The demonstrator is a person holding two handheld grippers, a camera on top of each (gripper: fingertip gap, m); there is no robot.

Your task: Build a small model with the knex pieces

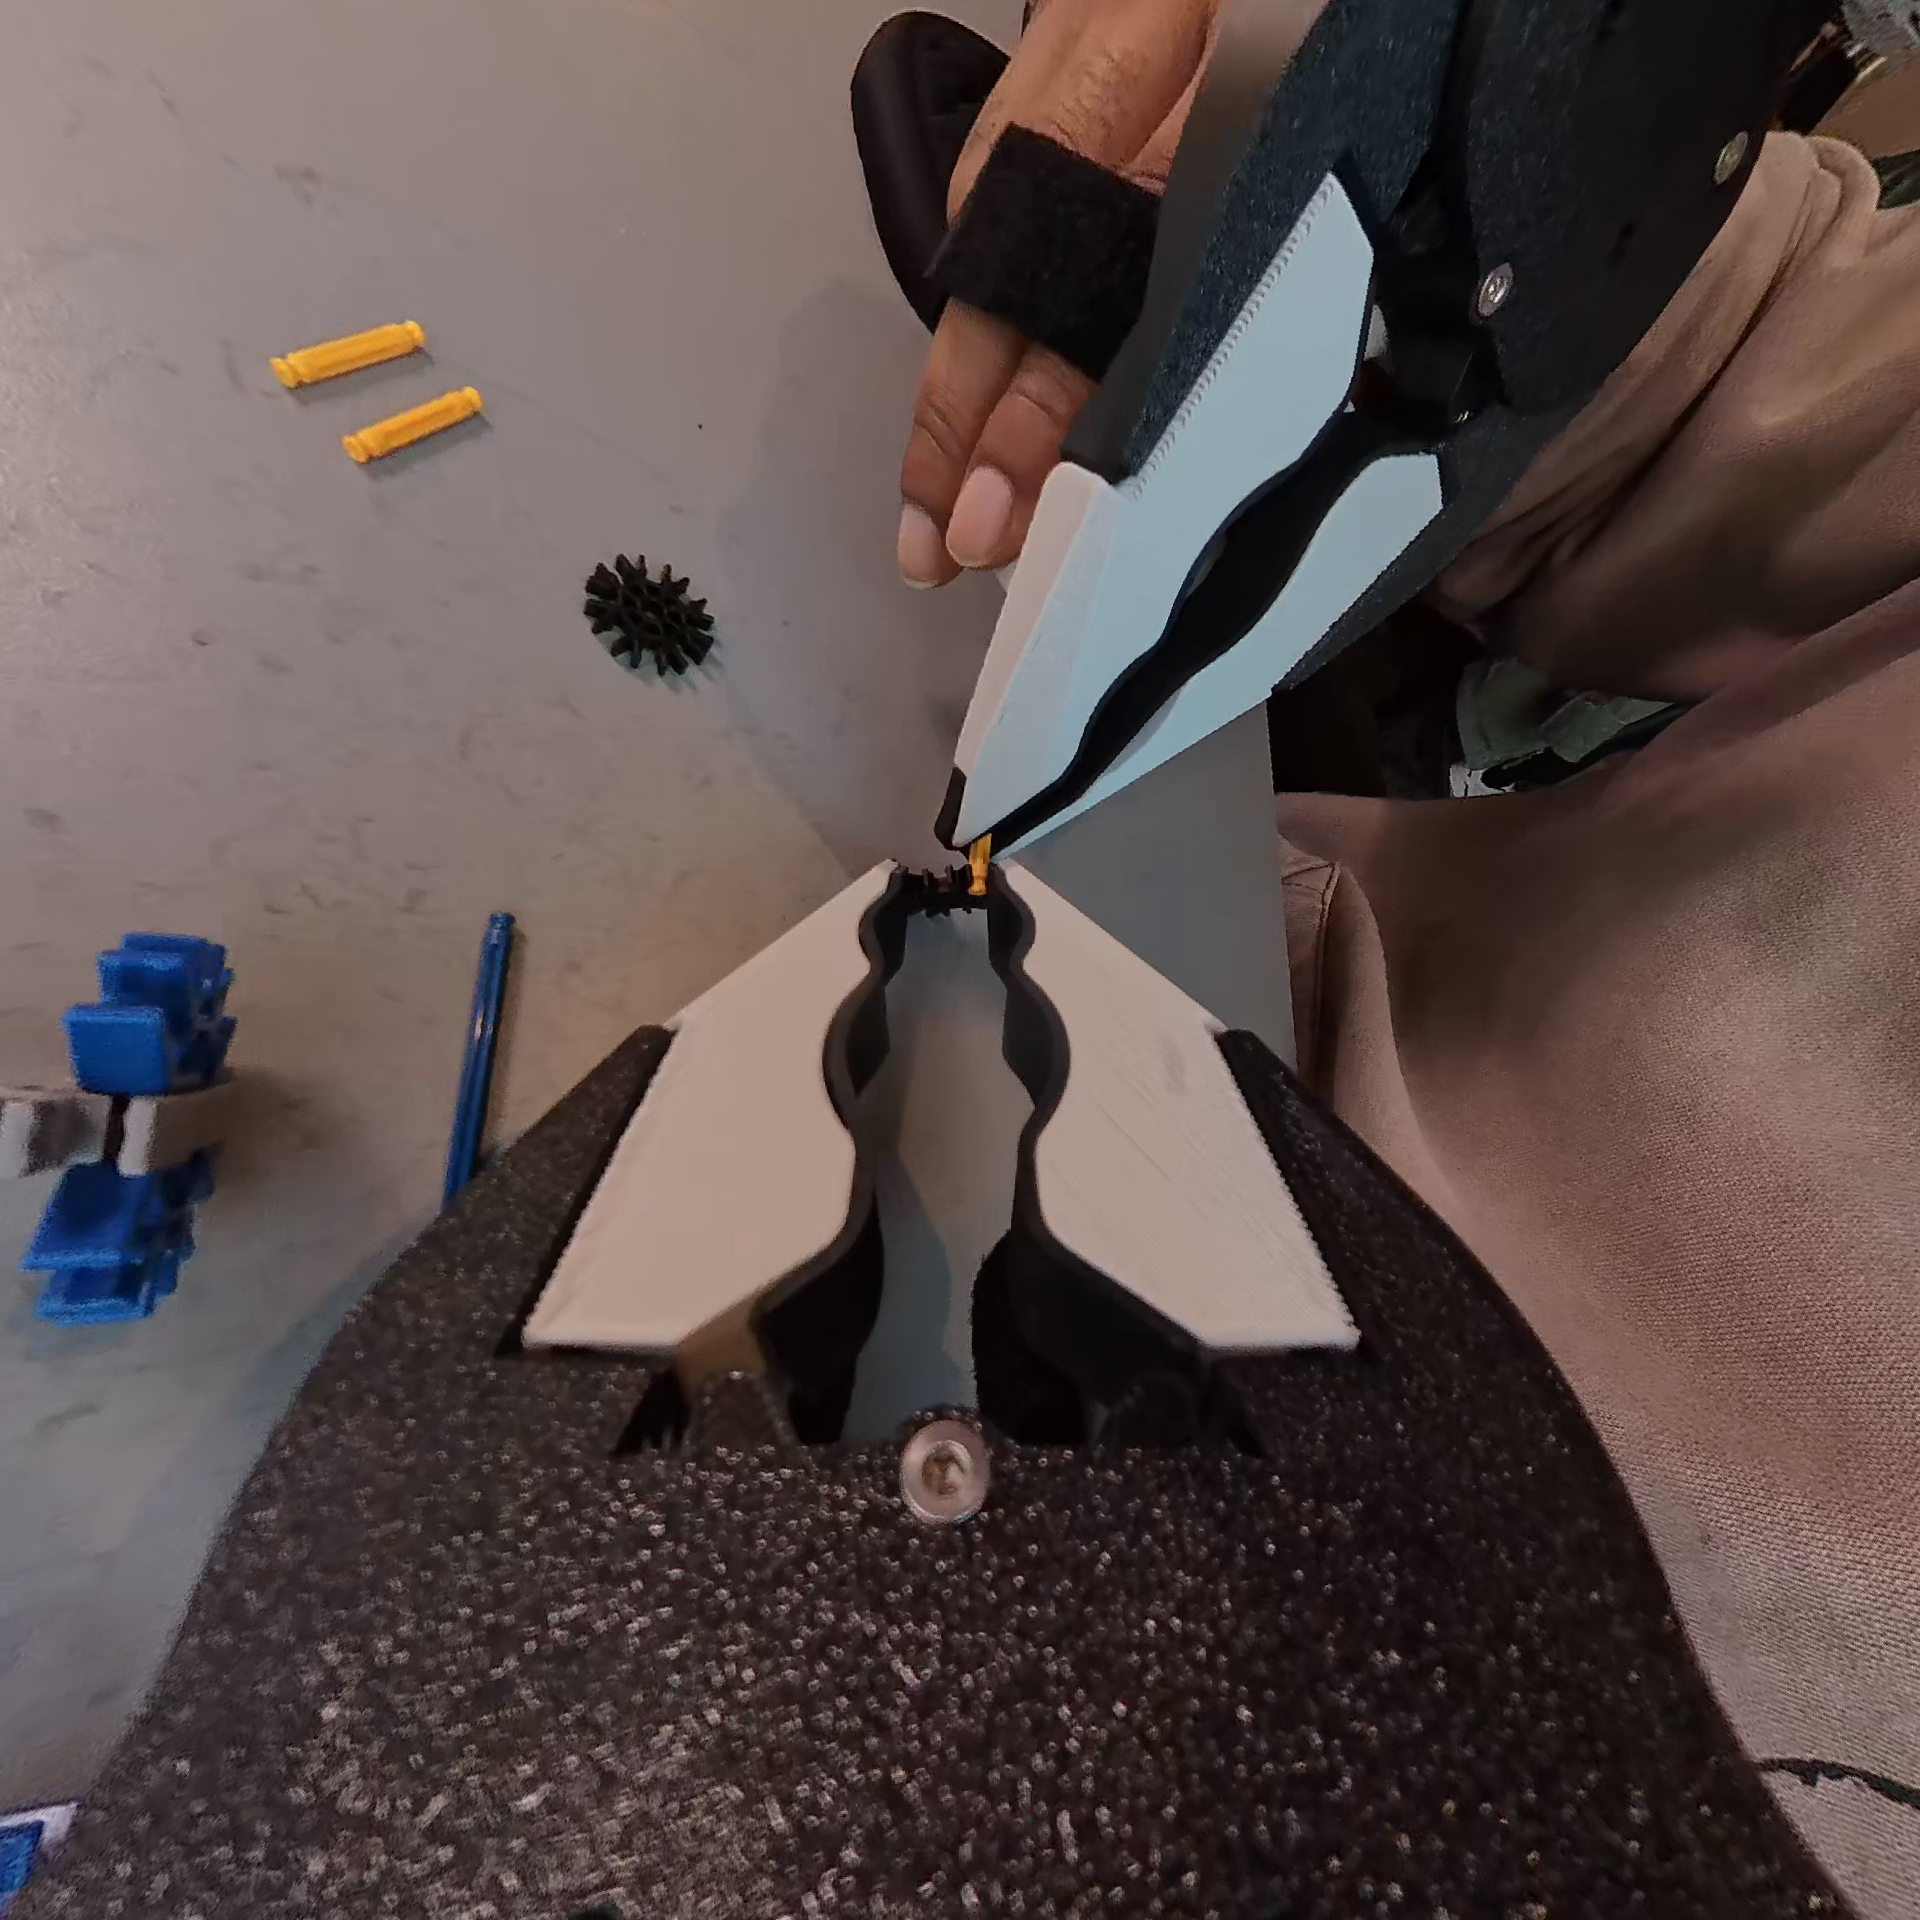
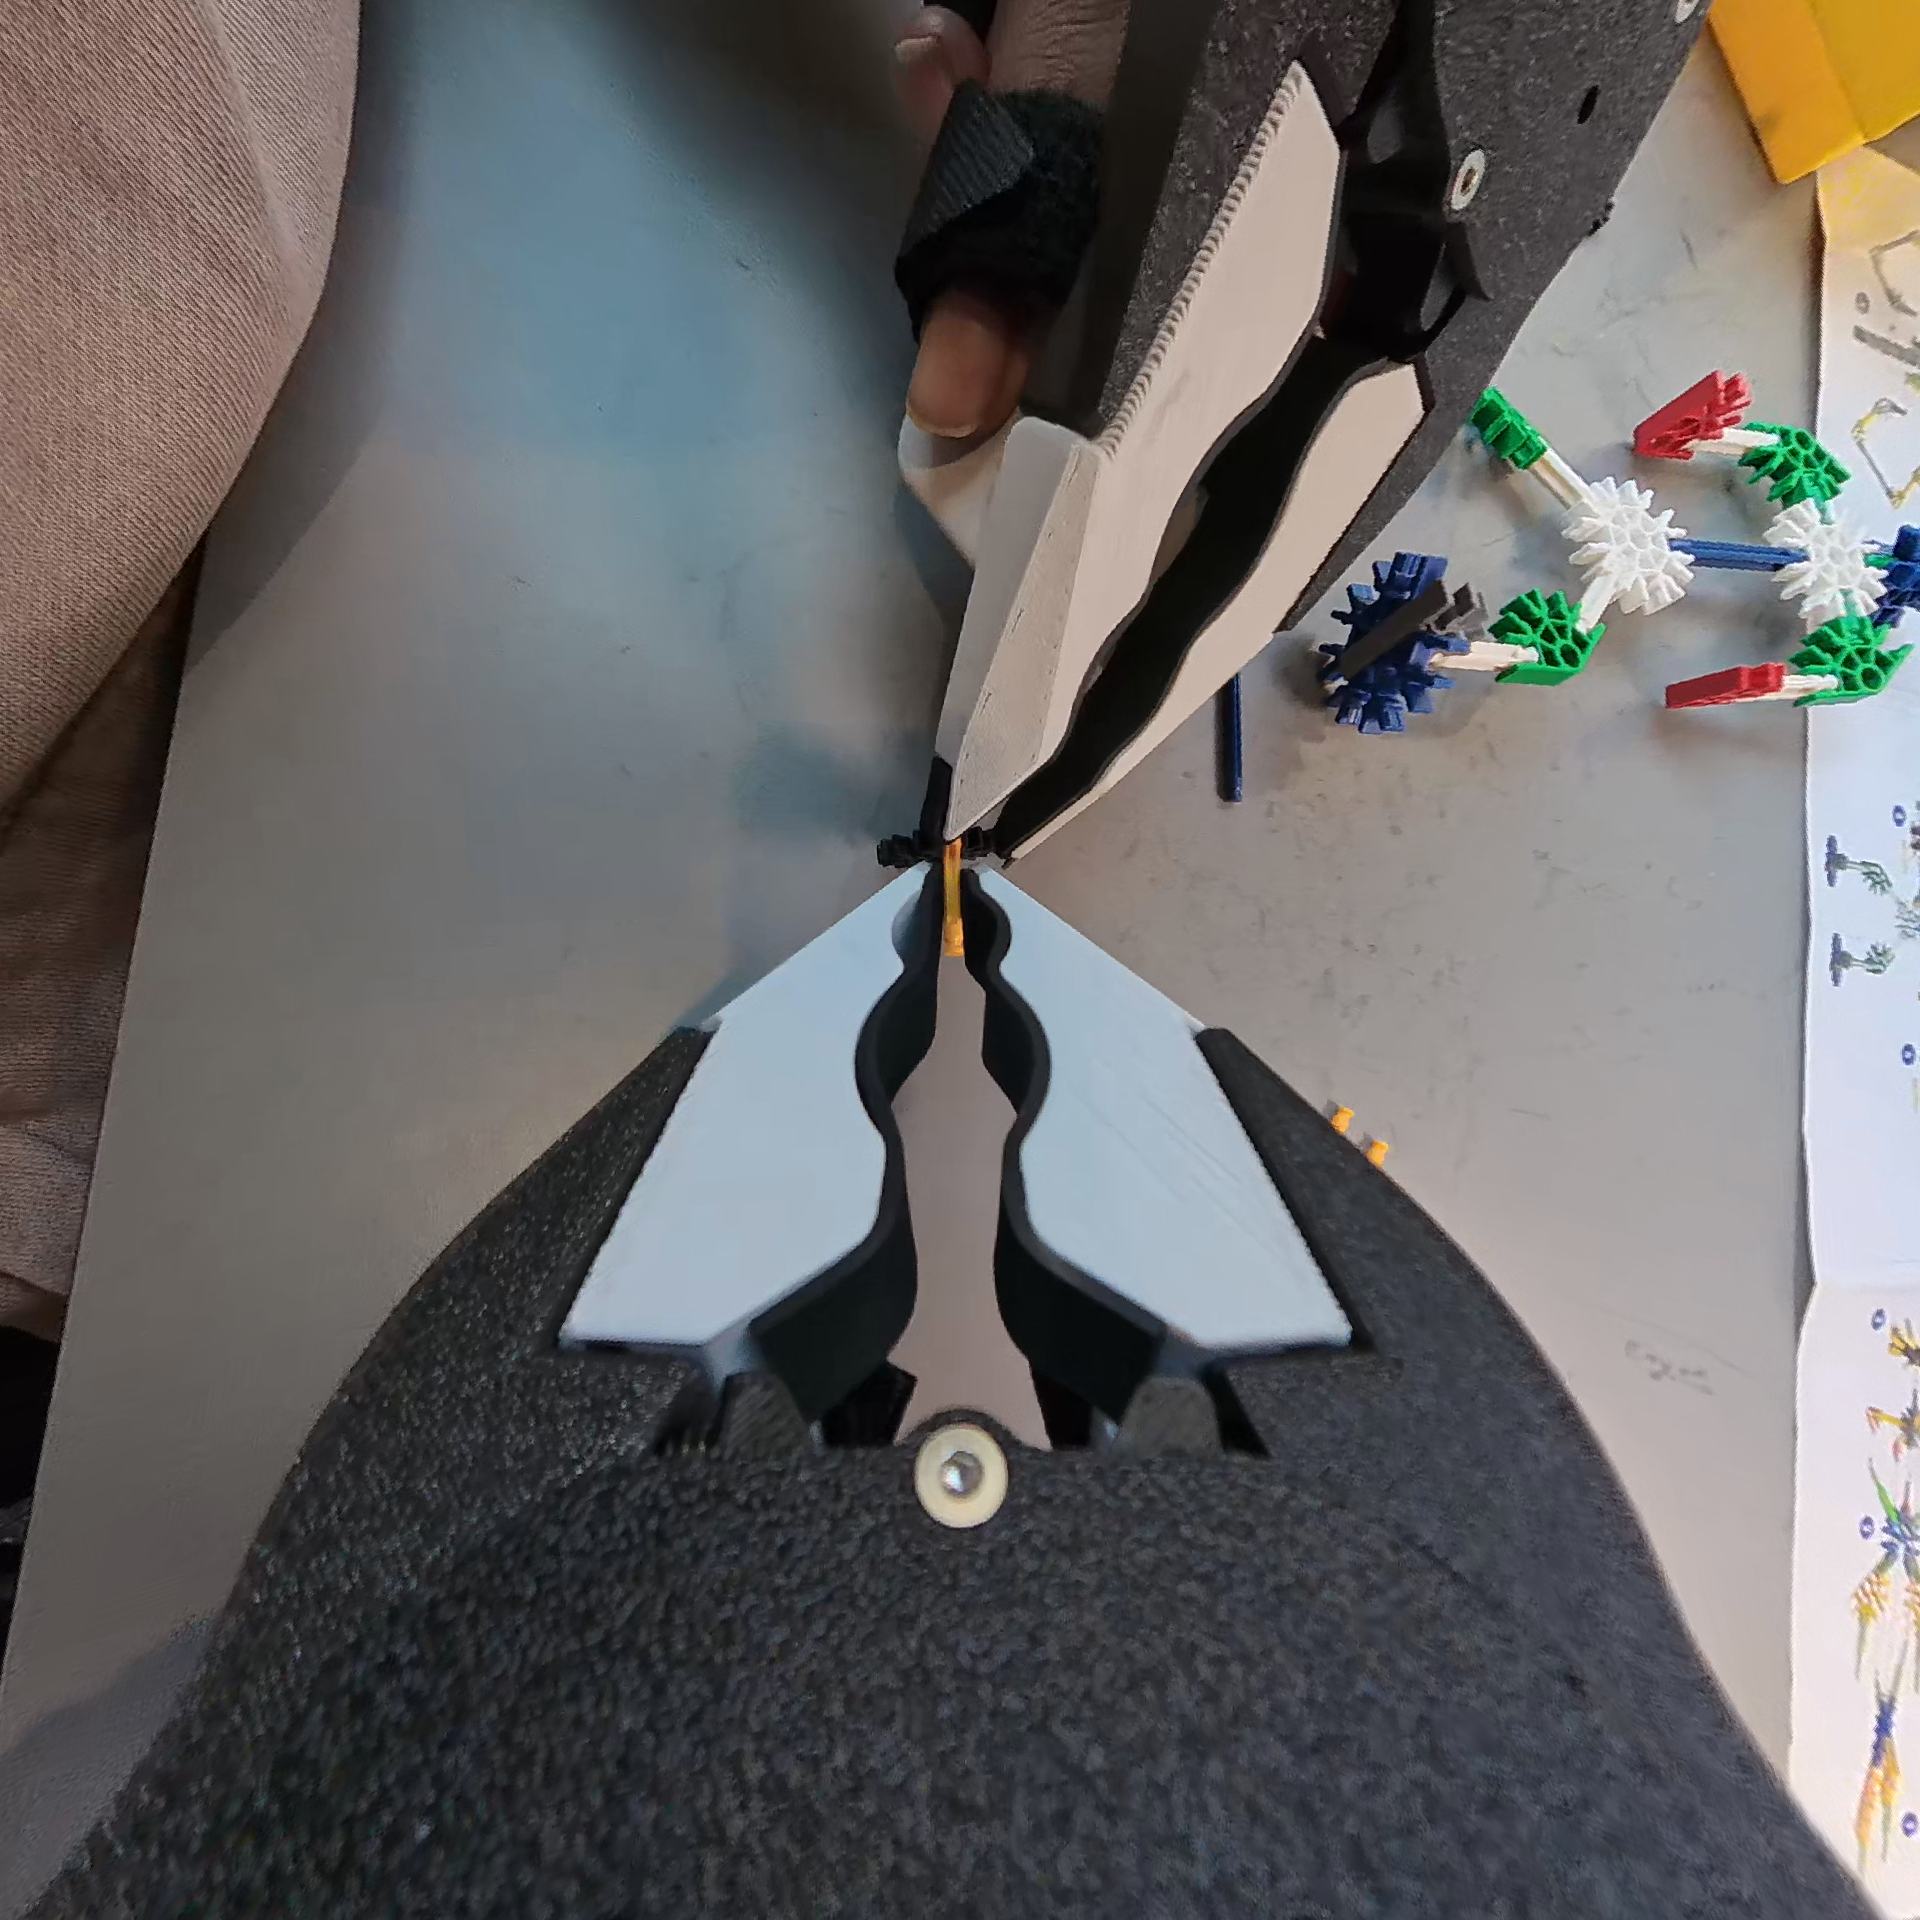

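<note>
The left gripper (image 1: 940,883) has its fingers closed on a small black spiky connector (image 1: 935,891), pinched right at the tips. The right gripper (image 2: 951,883) has its fingers closed on a short yellow rod (image 2: 953,904), which sticks out past the tips. The two grippers meet tip to tip above the grey desk (image 1: 416,727), and the end of the yellow rod touches the black connector. A hand (image 1: 997,343) with a black strap around its fingers holds the right gripper. On the desk to the left lie two more yellow rods (image 1: 348,353), side by side, and near them another black spiky connector (image 1: 649,615). A long thin blue rod (image 1: 476,1060) lies close to the left gripper, and some blue blocky pieces (image 1: 135,1122) sit at the left edge, blurred. In the right wrist view a toy build (image 2: 1704,551) of white, green, red and blue pieces lies on the desk beside a paper sheet with pictures (image 2: 1870,935). A yellow box (image 2: 1818,73) sits in the top corner
</note>
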